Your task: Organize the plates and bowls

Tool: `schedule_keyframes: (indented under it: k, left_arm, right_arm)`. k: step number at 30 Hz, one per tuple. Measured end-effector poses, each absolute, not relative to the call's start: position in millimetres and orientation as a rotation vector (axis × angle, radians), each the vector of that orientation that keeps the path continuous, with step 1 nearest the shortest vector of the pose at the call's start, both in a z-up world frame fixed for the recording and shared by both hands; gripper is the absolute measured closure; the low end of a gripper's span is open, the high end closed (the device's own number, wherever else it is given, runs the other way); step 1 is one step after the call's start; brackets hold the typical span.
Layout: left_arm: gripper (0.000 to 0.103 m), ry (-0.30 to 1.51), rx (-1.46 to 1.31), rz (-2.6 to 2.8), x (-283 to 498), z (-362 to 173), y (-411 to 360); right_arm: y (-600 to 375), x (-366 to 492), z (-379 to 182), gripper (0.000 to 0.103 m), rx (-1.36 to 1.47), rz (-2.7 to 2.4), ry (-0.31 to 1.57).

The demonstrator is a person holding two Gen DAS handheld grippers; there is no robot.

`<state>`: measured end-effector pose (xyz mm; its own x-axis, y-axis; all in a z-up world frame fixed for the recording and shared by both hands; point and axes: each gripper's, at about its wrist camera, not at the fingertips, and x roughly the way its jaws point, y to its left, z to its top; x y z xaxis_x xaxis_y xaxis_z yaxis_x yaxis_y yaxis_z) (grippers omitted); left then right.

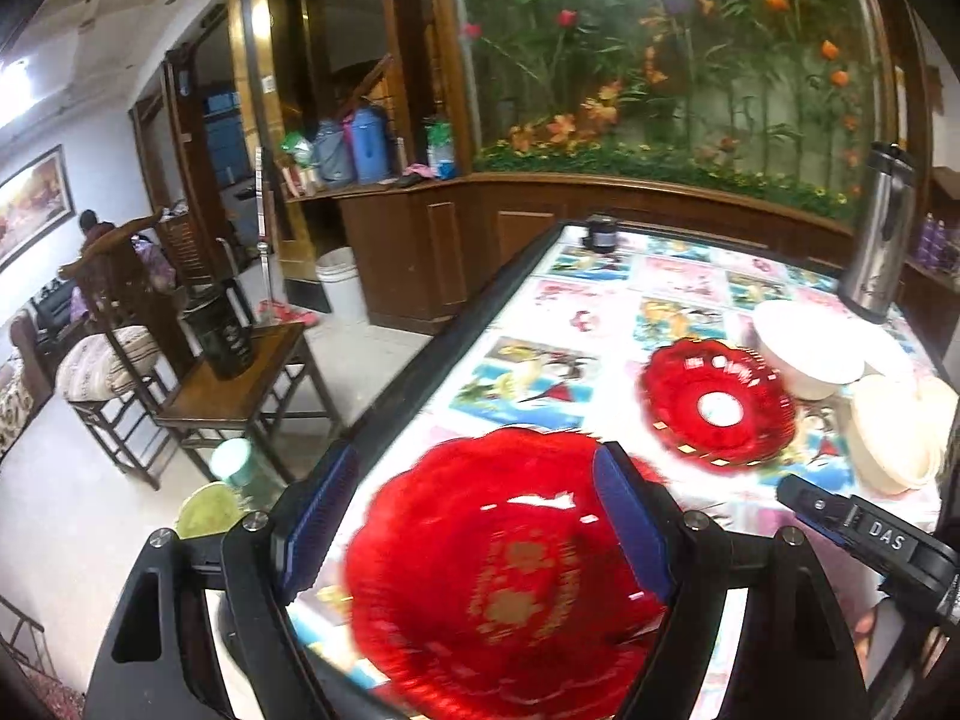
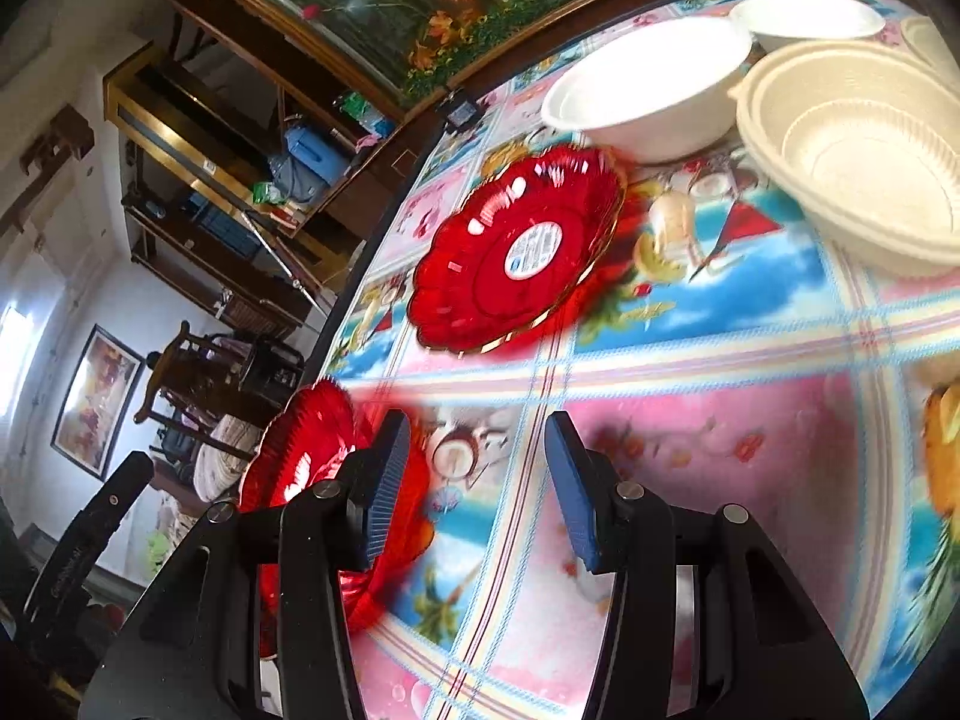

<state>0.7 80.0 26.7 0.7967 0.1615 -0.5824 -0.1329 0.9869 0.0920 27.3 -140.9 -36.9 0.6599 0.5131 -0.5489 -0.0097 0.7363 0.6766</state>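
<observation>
A red scalloped plate (image 1: 498,588) with gold print lies blurred near the table's left edge, under and between the pads of my left gripper (image 1: 474,516), which stands wide open. Its right pad overlaps the plate's rim in the picture. The same plate (image 2: 300,462) shows behind the left finger of my right gripper (image 2: 474,480), which is open with only tablecloth between its blue pads. A second red plate (image 1: 717,408) (image 2: 516,252) lies farther in. Beyond it stand a white bowl (image 1: 804,354) (image 2: 648,90) and stacked cream bowls (image 1: 888,438) (image 2: 858,162).
The table (image 2: 690,420) has a bright picture cloth. A steel flask (image 1: 879,240) stands at the far right, a small dark jar (image 1: 600,234) at the far edge, another white bowl (image 2: 807,21) at the back. Wooden chairs (image 1: 240,384) stand left of the table, with a person seated far off.
</observation>
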Motion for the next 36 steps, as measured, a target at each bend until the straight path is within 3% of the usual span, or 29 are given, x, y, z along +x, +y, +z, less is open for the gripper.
schedule_keyframes:
  k: [9, 18, 36]
  left_arm:
    - [0.022, 0.831, -0.096, 0.053, 68.8, 20.2, 43.4]
    - [0.022, 1.023, -0.231, 0.051, 138.5, -4.2, 30.1]
    - [0.022, 1.199, -0.448, 0.047, 182.4, -51.7, 39.2]
  right_arm:
    - [-185.5, 72.8, 5.6, 0.050, 0.670, 0.286, 0.731]
    - [-200.6, 128.9, -21.7, 0.050, 0.861, 0.322, 0.866]
    - [-200.1, 139.8, -50.6, 0.050, 0.829, 0.225, 0.956]
